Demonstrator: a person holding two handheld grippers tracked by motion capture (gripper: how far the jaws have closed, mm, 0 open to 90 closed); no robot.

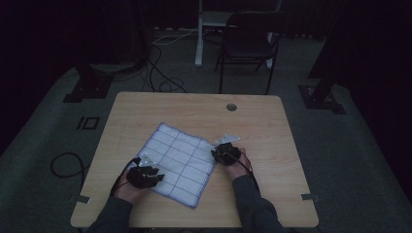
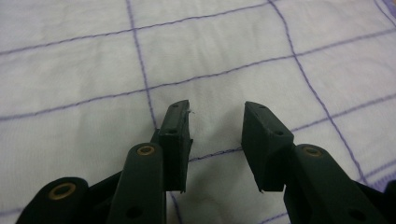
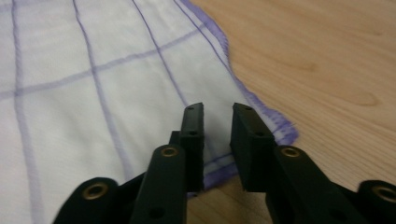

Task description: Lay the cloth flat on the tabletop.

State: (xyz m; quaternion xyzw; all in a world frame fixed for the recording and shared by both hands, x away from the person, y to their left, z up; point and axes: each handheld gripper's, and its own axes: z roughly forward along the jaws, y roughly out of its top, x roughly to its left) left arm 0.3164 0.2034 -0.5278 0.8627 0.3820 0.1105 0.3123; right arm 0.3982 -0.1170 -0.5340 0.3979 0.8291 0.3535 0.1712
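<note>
A white cloth (image 1: 180, 162) with a purple grid and purple hem lies flat on the wooden table (image 1: 194, 107), turned like a diamond. My left gripper (image 1: 156, 175) rests over the cloth's near-left part. In the left gripper view the cloth (image 2: 210, 60) lies under the left gripper (image 2: 217, 116), whose jaws stand apart with nothing between them. My right gripper (image 1: 216, 154) is at the cloth's right corner. In the right gripper view the right gripper (image 3: 218, 116) hovers just over the hemmed corner of the cloth (image 3: 116, 84), its jaws a narrow gap apart and not pinching fabric.
Bare wood (image 3: 317, 70) runs to the right of the cloth. A round cable hole (image 1: 231, 107) sits near the table's far edge. Beyond the table stand a dark chair (image 1: 248, 43) and floor cables (image 1: 160, 77); another cable (image 1: 65, 165) loops at the left.
</note>
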